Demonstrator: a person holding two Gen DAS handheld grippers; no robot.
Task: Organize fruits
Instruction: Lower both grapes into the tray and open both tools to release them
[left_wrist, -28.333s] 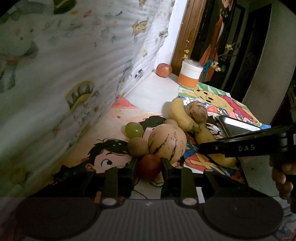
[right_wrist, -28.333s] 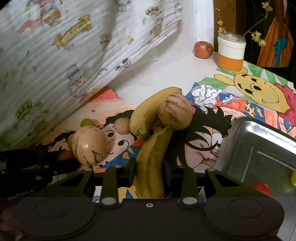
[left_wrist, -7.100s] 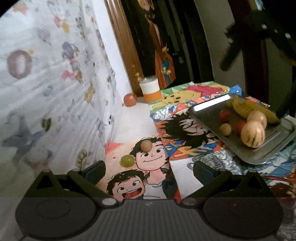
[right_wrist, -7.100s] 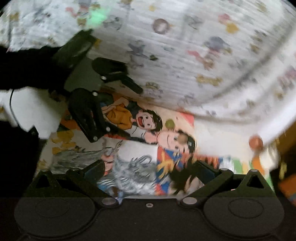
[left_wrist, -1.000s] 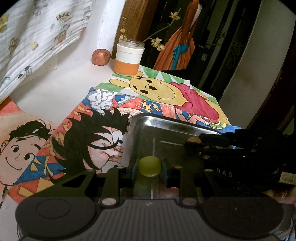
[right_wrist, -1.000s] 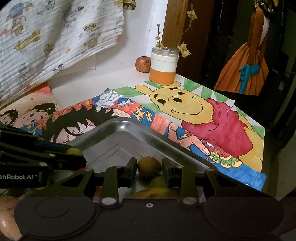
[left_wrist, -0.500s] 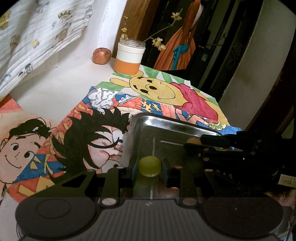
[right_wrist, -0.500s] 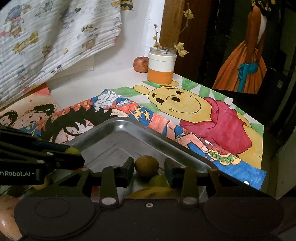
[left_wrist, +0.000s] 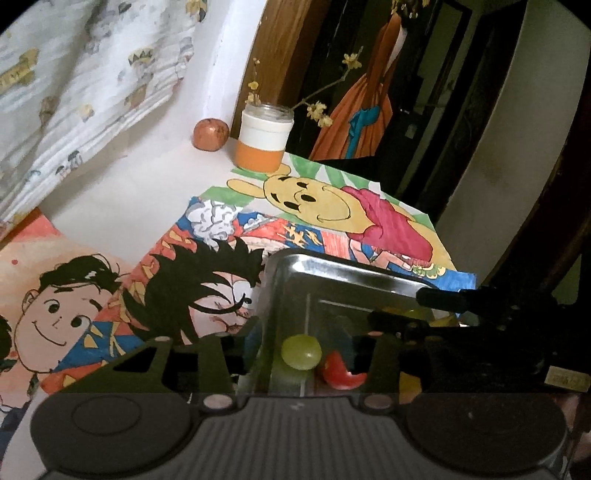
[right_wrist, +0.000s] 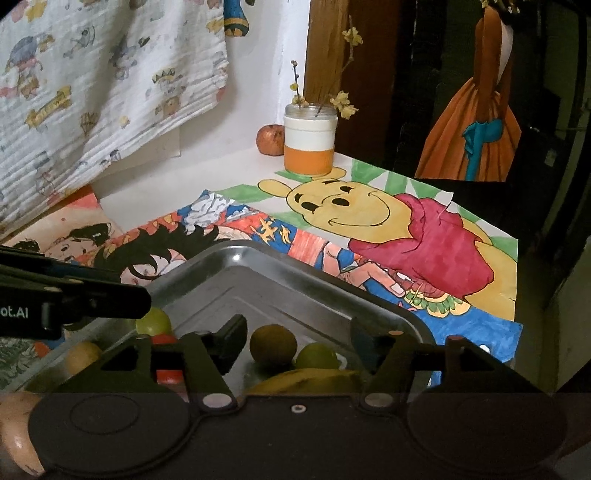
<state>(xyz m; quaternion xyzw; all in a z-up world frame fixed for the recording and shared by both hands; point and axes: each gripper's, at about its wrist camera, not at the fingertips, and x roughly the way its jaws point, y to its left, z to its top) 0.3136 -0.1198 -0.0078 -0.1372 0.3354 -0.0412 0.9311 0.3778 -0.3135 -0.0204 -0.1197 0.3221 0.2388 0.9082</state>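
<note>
Left wrist view: steel tray (left_wrist: 332, 267) directly ahead and below, lying on the coloured drawings (left_wrist: 110, 295), with its far rim towards the bear picture. Above its near part, left gripper (left_wrist: 306, 334) with fingers spread wide and nothing clamped; right gripper (left_wrist: 480, 325) coming in from the right side over the same tray. Between the left fingers, touching neither of them, green grape (left_wrist: 301, 351) resting on the tray floor, and just to its right a red fruit (left_wrist: 341, 371). Probably best to withdraw up and straight back, since the grape lies exactly on the line between the fingers. Right wrist view: right gripper (right_wrist: 297, 332) also spread, released, with brown round fruit (right_wrist: 273, 345) sitting free in the gap, a second grape (right_wrist: 317, 355) just beside it and the banana (right_wrist: 306, 380) below, long axis across the fingers. Seen only from this side: the banana, a striped melon (right_wrist: 18, 424) at the lower left, and the first grape under the left gripper's tip. Seen better from the left side: the red fruit. Far off in the corner, well apart from the tray, an apple (left_wrist: 210, 133) beside the jar (left_wrist: 264, 142), ahead and to the left of both tools; impossible to tell which one is nearer.
</note>
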